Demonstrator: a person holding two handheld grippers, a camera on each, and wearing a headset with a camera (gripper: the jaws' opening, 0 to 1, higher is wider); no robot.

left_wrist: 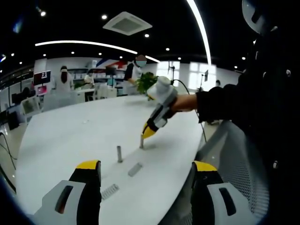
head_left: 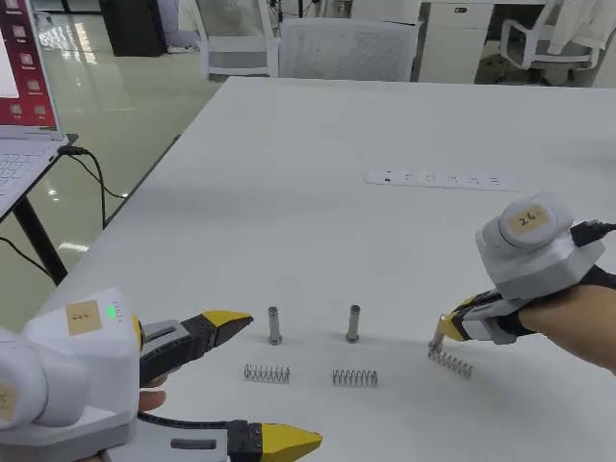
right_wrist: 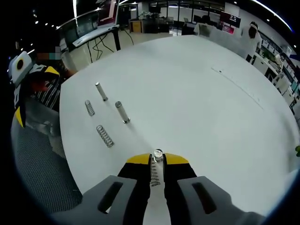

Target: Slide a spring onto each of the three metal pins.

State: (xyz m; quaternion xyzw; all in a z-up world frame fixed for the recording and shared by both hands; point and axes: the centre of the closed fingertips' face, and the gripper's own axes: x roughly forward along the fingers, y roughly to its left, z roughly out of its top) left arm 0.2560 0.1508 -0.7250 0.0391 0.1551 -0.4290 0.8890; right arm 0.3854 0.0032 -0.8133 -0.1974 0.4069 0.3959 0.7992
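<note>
Done: no spring (head_left: 267,373) on any pin (head_left: 274,325).
Remaining: all three.
Left gripper (left_wrist: 146,165): wide.
Right gripper (right_wrist: 157,160): narrow; we cannot tell its hold.

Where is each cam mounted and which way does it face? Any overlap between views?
Head view: on the headset, facing forward and down at the table; left tongs lower left, right tongs and an arm at right.
Left gripper view: on the left tongs, facing across the table toward the right tongs; own jaws below, dark torso at right.
Right gripper view: on the right tongs, facing along the table; own jaws below, left tongs far left.
Shared: all three show table, pins and springs.
</note>
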